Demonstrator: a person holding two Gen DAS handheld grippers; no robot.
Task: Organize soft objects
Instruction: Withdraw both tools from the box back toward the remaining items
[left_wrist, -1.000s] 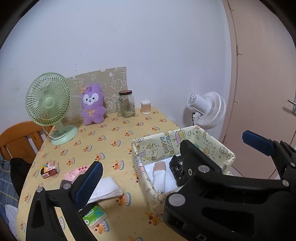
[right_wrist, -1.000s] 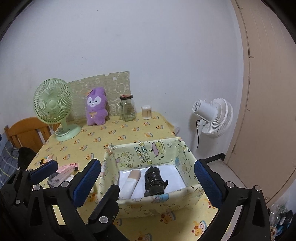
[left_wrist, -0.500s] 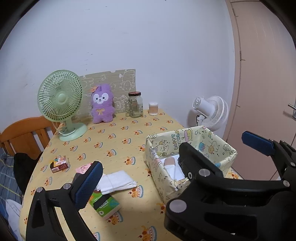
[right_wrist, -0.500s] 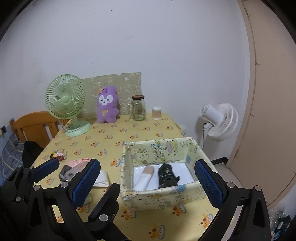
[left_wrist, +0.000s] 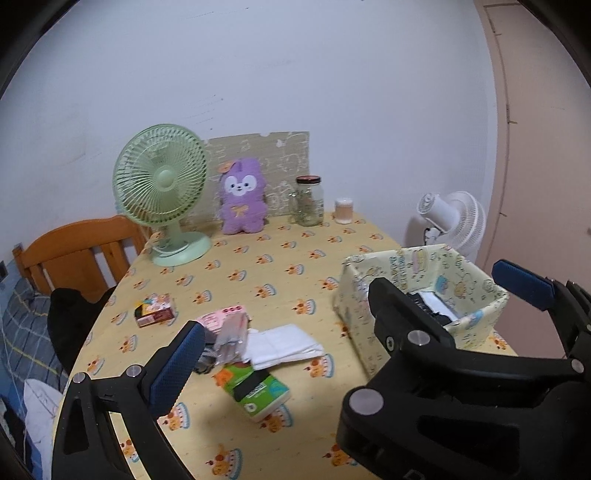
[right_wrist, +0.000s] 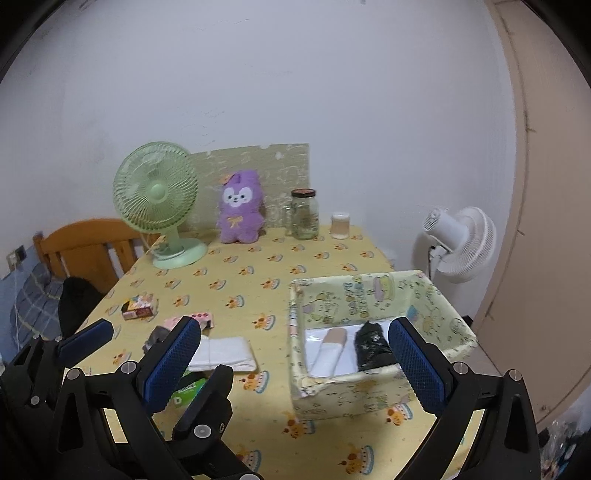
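1. The left gripper (left_wrist: 347, 325) is hovering over the bench (left_wrist: 258, 266) with its blue-padded fingers (left_wrist: 177, 369) spread wide and nothing between them; the black body of the right gripper is blocking much of the lower right of this view.
2. The right gripper (right_wrist: 291, 365) is likewise standing wide open and holding nothing, and the left gripper's frame is crowding its lower left corner.
3. The patterned fabric box (right_wrist: 373, 402) is sitting on the bench just below and between the right gripper's fingers, its near wall sagging.
4. Inside it, a white and tan roll (right_wrist: 328, 350) and a black crumpled bundle (right_wrist: 371, 349) are lying side by side on a white lining; what either one is made of is hard to tell.
5. In the left wrist view, the right gripper is hiding most of the box's contents.
6. A folded white cloth (left_wrist: 282, 345) is lying on the bench left of the box, near the left gripper's left finger.
7. A green tissue pack (left_wrist: 256, 391) is lying just in front of the cloth, partly covered by gripper parts in the right wrist view.
8. A pink packet (left_wrist: 221, 319) and a clear wrapper (left_wrist: 231, 334) are lying beside the cloth; their contents are unclear.
9. A purple plush toy (right_wrist: 240, 212) is sitting upright at the far wall, well apart from both grippers.
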